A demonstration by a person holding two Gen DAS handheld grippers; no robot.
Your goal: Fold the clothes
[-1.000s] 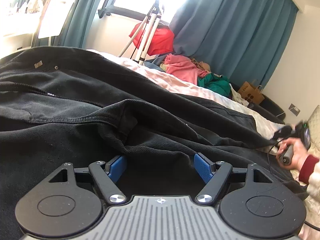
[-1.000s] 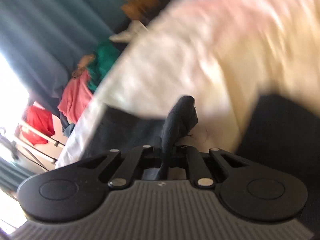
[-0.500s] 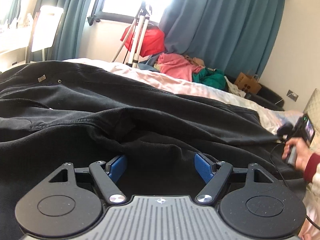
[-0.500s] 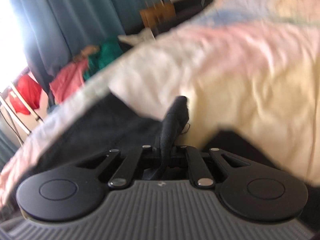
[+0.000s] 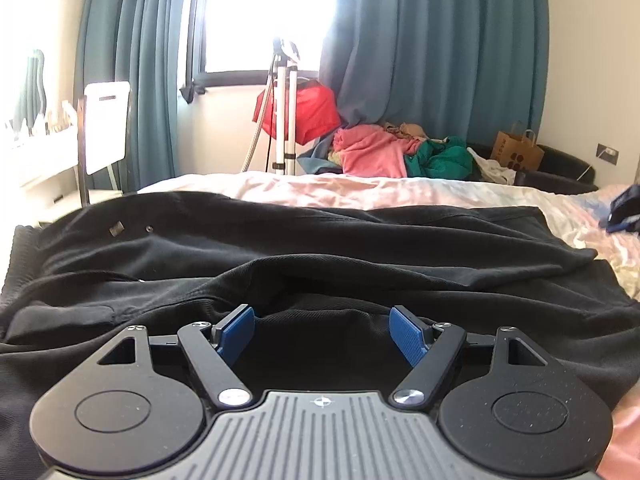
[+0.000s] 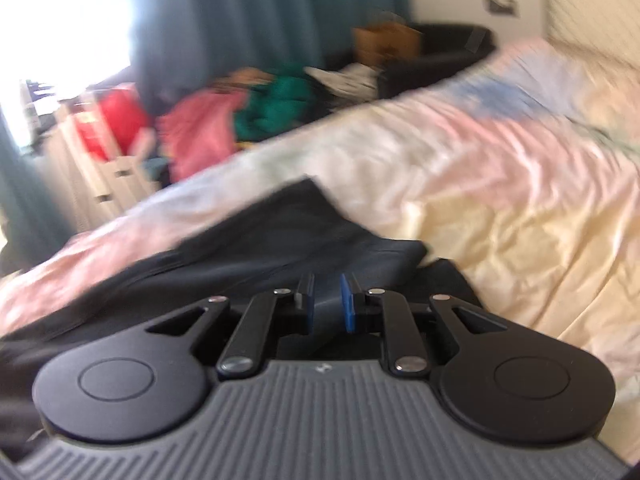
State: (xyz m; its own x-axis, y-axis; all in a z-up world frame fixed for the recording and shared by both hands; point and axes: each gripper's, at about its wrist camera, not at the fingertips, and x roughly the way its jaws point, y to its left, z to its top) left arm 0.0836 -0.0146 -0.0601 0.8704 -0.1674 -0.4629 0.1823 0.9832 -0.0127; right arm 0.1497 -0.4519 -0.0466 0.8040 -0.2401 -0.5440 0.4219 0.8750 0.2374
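**Two grippers over a black garment spread across the bed**

Two hand-held grippers hover above a black garment (image 5: 304, 248) lying flat and rumpled across a bed (image 5: 360, 192) with a pale pink and cream sheet. The left gripper (image 5: 322, 330) stands with its blue pads (image 5: 236, 332) spread wide apart, nothing pinched between them; the dark cloth lies just beyond and beneath the fingertips, creased into long folds. A small metal tag and a stud show on the cloth toward the left.

The right gripper (image 6: 326, 300) has just been opening its jaws: a narrow gap now shows between its blue pads (image 6: 347, 304), and the cloth seen through that gap lies behind them, not pressed by them. A pointed corner of the black garment (image 6: 280, 236) rests on the sheet just ahead of the right fingertips, near the bed's far edge. That view is blurred.

Beyond the bed, teal curtains (image 5: 432, 60) frame a bright window. A tripod (image 5: 284, 112) stands before it, beside a red bag (image 5: 312, 110). A heap of pink and green clothes (image 5: 400, 152) sits near a brown paper bag (image 5: 518, 152).
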